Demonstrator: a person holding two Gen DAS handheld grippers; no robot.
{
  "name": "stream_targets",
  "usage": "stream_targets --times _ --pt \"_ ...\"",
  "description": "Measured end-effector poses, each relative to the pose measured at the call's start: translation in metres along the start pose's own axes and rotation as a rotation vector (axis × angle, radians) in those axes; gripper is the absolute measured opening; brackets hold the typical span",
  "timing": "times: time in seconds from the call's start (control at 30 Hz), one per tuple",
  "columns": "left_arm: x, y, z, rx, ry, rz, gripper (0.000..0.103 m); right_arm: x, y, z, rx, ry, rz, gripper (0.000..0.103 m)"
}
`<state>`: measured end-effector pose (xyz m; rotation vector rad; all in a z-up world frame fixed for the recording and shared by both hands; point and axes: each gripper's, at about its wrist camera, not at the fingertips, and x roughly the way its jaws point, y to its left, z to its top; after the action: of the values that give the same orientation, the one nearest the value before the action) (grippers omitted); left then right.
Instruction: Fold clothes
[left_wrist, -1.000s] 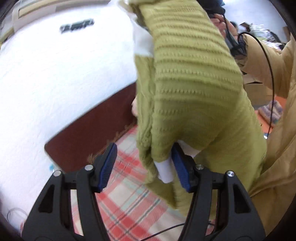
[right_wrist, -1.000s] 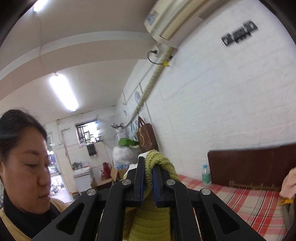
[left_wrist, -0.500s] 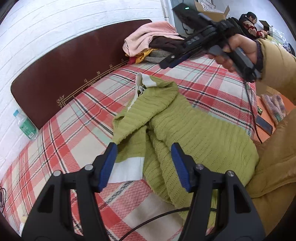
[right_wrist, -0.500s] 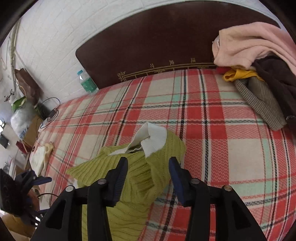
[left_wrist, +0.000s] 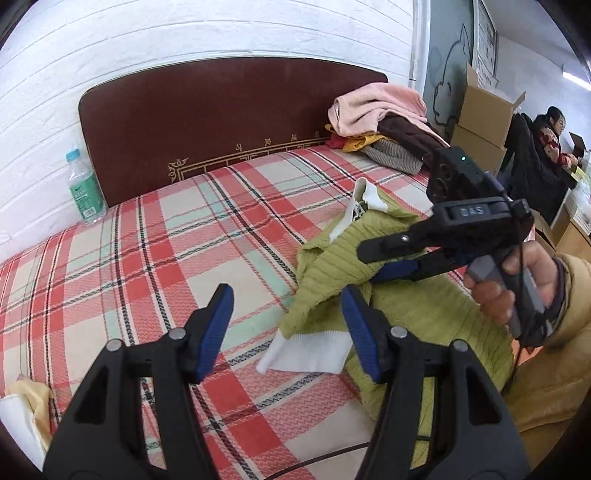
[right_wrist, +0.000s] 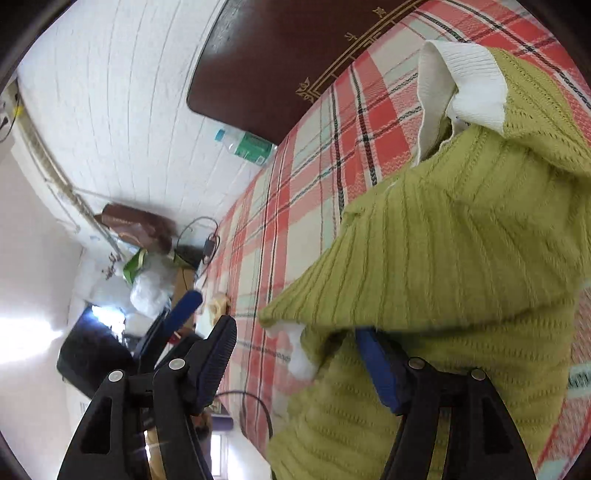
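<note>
A white-brick room holds a bed with a red, cream and mint plaid cover (left_wrist: 155, 258) and a dark brown headboard (left_wrist: 221, 118), a clear plastic water bottle (left_wrist: 83, 188) standing at its left corner. The olive-green ribbed knit sweater with white collar and cuffs (left_wrist: 332, 266) lies crumpled on the cover toward the near right edge, sleeves tucked unevenly, nothing yet squared. The left gripper (left_wrist: 286, 328) hovers over its white cuff with fingers spread and empty; the right gripper (right_wrist: 295, 365), whose fingers have just been opening, stands wide with knit draped against one pad but not pinched. Folding has barely begun: spreading flat and every fold remain, and the heap of pink, brown and yellow garments (left_wrist: 380, 125) by the headboard looks untouched
</note>
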<state>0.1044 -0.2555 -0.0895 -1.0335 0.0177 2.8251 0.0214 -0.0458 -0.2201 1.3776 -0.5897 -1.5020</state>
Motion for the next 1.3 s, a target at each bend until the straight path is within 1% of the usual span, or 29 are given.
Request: stream_targets --times 0.03,0.07,0.1,0.17,0.27,0.33,0.4,0.43,0.53,0.57,0.6,0.63,0.67,0.7,0.73,0.77,0.8,0.83,0.87,0.9,0.93,1.0,1.03,1.07,1.1,1.17,1.2,1.27,1.3 --pt "-0.001 0.001 -0.001 -0.007 0.001 0.001 0.063 0.003 -0.003 0.003 0.026 -0.008 0.005 0.039" --pt "-0.003 0.001 -0.002 -0.012 0.003 0.003 0.063 0.004 -0.004 0.006 0.028 -0.005 -0.001 0.02" --pt "-0.003 0.001 -0.003 -0.011 0.007 0.005 0.063 0.003 -0.003 0.007 0.012 -0.005 -0.022 0.005" --pt "-0.002 0.002 -0.004 -0.012 0.013 0.001 0.063 -0.016 0.01 0.009 -0.064 -0.019 -0.042 0.003" --pt "0.003 0.003 -0.003 -0.012 0.025 -0.013 0.063 -0.066 0.038 0.014 -0.215 -0.065 -0.058 0.003" --pt "0.012 0.001 -0.002 -0.005 0.039 -0.028 0.063 -0.114 0.049 0.02 -0.298 -0.124 -0.116 0.003" --pt "0.027 -0.005 0.001 0.014 0.067 -0.047 0.063 -0.164 0.054 0.031 -0.361 -0.158 -0.218 0.003" --pt "0.035 -0.008 0.002 0.024 0.081 -0.054 0.063 -0.185 0.054 0.036 -0.387 -0.169 -0.285 0.003" --pt "0.07 -0.016 0.01 0.037 0.143 -0.085 0.063 -0.23 0.043 0.051 -0.41 -0.158 -0.457 0.004" --pt "0.082 -0.018 0.013 0.042 0.164 -0.09 0.063 -0.239 0.038 0.054 -0.43 -0.148 -0.507 0.004" --pt "0.094 -0.02 0.017 0.051 0.183 -0.085 0.063 -0.246 0.031 0.058 -0.43 -0.151 -0.584 0.004" --pt "0.106 -0.021 0.021 0.061 0.201 -0.081 0.063 -0.249 0.021 0.06 -0.425 -0.144 -0.682 0.006" --pt "0.118 -0.023 0.024 0.07 0.224 -0.087 0.063 -0.248 0.011 0.061 -0.421 -0.128 -0.754 0.007" --pt "0.129 -0.024 0.027 0.079 0.254 -0.112 0.063 -0.249 -0.003 0.06 -0.395 -0.112 -0.774 0.013" --pt "0.139 -0.025 0.028 0.089 0.284 -0.127 0.063 -0.25 -0.017 0.059 -0.366 -0.096 -0.788 0.025" --pt "0.147 -0.026 0.028 0.1 0.315 -0.121 0.063 -0.247 -0.026 0.056 -0.349 -0.079 -0.773 0.031" --pt "0.156 -0.027 0.027 0.109 0.349 -0.128 0.063 -0.242 -0.035 0.052 -0.333 -0.063 -0.753 0.041" --pt "0.16 -0.027 0.024 0.109 0.378 -0.151 0.063 -0.238 -0.042 0.048 -0.335 -0.059 -0.73 0.048" --pt "0.159 -0.027 0.022 0.109 0.383 -0.161 0.063 -0.233 -0.048 0.045 -0.34 -0.06 -0.713 0.053" --pt "0.158 -0.027 0.02 0.109 0.387 -0.171 0.063 -0.228 -0.052 0.041 -0.346 -0.066 -0.705 0.06" --pt "0.157 -0.028 0.018 0.107 0.394 -0.182 0.063 -0.223 -0.057 0.039 -0.346 -0.069 -0.695 0.065" --pt "0.151 -0.03 0.013 0.092 0.408 -0.204 0.062 -0.209 -0.067 0.037 -0.336 -0.067 -0.661 0.07" --pt "0.148 -0.033 0.01 0.085 0.416 -0.222 0.06 -0.2 -0.073 0.037 -0.325 -0.062 -0.637 0.072" --pt "0.144 -0.035 0.007 0.08 0.422 -0.239 0.049 -0.194 -0.077 0.037 -0.322 -0.055 -0.623 0.073" --pt "0.14 -0.038 0.005 0.071 0.43 -0.258 0.032 -0.189 -0.079 0.035 -0.327 -0.052 -0.615 0.074" --pt "0.136 -0.044 0.0 0.047 0.449 -0.302 0.011 -0.177 -0.081 0.035 -0.352 -0.047 -0.61 0.075" --pt "0.133 -0.046 -0.003 0.034 0.451 -0.314 0.01 -0.172 -0.081 0.035 -0.366 -0.04 -0.604 0.075" --pt "0.128 -0.044 -0.005 -0.007 0.434 -0.311 0.008 -0.163 -0.075 0.033 -0.409 -0.03 -0.594 0.076" --pt "0.125 -0.041 -0.004 -0.039 0.42 -0.316 0.006 -0.158 -0.072 0.031 -0.431 -0.015 -0.584 0.064"
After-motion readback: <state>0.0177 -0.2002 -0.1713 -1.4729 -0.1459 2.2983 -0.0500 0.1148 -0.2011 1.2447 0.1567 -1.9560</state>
